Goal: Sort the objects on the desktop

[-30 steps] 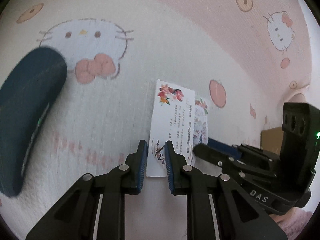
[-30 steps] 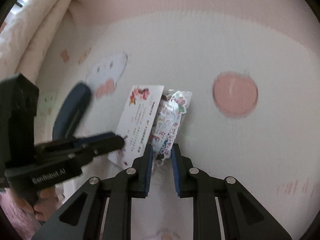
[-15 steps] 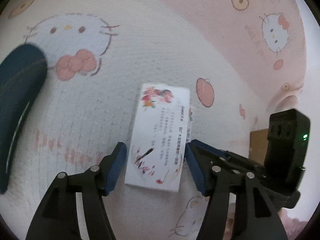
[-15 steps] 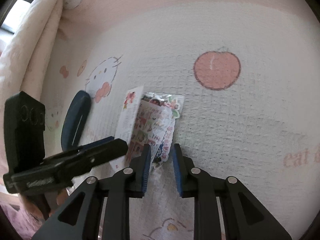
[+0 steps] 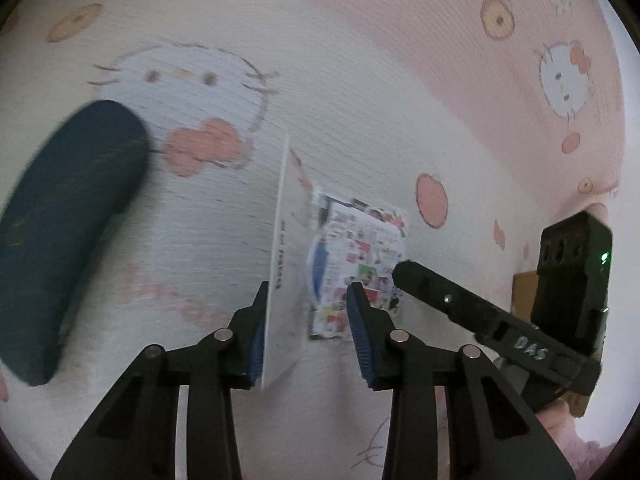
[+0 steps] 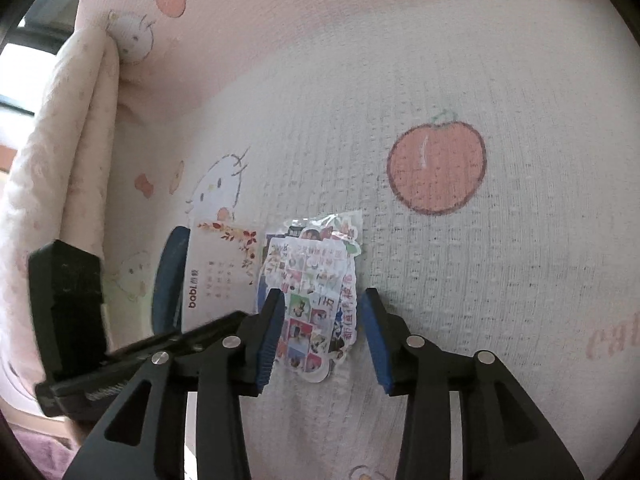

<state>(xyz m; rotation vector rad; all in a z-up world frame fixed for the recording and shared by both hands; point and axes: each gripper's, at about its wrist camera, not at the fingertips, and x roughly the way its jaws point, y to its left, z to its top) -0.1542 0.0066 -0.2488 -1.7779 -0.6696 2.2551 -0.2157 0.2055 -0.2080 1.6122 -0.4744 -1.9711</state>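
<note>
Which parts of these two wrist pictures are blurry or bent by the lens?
Left wrist view: the dark blue fabric pouch and the tilted white card are motion-smeared, and the cat print curves toward the rim. Right wrist view: sharper, so the clear packet of colourful stickers shows crisp print, while the folded pink blanket bows at the edge.

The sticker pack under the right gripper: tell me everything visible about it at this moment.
The sticker pack is a small clear plastic packet stuffed with colourful cartoon stickers and red printed characters, its top edge crinkled. It lies flat on the pink cartoon-print cloth, just right of the white calendar card. The right gripper straddles its lower half; its jaws have just been opening, with a gap showing at the right pad, so it looks released.
</note>
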